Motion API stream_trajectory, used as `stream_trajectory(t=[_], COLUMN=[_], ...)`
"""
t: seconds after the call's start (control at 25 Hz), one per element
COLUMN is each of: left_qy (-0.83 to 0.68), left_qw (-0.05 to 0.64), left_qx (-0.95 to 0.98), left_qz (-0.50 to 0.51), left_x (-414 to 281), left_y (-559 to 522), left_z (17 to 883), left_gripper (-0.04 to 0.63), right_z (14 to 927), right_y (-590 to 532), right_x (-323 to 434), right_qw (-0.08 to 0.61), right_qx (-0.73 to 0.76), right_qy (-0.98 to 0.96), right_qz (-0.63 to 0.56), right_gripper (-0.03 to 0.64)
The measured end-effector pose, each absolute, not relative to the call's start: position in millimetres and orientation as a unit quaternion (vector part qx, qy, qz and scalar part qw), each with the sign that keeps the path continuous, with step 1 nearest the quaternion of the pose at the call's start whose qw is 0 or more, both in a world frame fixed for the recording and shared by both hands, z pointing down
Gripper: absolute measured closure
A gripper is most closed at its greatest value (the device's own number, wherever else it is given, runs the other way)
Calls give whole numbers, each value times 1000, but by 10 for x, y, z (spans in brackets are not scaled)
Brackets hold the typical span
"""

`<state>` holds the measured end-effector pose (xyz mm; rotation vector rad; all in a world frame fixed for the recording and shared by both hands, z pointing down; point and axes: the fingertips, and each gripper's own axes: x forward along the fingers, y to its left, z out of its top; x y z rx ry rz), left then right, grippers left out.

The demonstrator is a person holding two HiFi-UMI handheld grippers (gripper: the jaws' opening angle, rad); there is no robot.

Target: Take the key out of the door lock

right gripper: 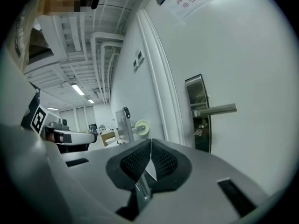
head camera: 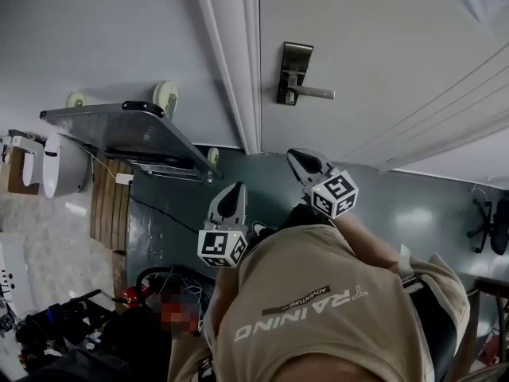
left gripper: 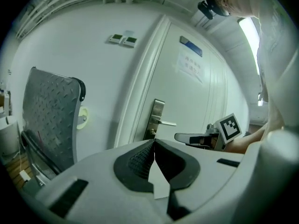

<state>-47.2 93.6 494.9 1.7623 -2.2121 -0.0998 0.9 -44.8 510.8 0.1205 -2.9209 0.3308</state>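
We face the steel door lock (right gripper: 198, 111).
Our left gripper (left gripper: 154, 141) and right gripper (right gripper: 150, 141) hold ribbed black jaws pressed together, empty; the small key (right gripper: 200, 131) juts under the lever (right gripper: 215, 110).

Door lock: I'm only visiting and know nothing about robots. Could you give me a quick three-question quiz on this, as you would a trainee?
1. Relative to the handle, the key sits: A above, B below, C level.
2. True or false: the right claw holds the key.
3. Fill in: the jaws of the left claw are ____.

Key: 1 B; 2 false; 3 shut.
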Motion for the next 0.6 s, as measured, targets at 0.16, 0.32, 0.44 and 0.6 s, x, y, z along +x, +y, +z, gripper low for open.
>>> stream_trajectory(t=[0.16,0.32,0.44,0.6], left_qy=[-754,-745,-743,-741], left_qw=[151,160,155,159], left_qx=[638,644,648,652], left_qz=[-39,-64,-62,-27], left_x=[-615,-866,-1017,-1199], left_y=[976,890,713,519], left_z=[4939,4935,4904,4936], left_gripper=[586,586,586,586], right_z=[5223,5260,5321,5529], right_y=[-450,-264,-410,-789], right_x=[31,-127,-282,-445], right_qw=[123,147,150,154], right_qx=[75,39,54,104], right_qy=[-981,-984,-983,-977], right_qz=[127,95,94,106], right_gripper=[601,601,601,601])
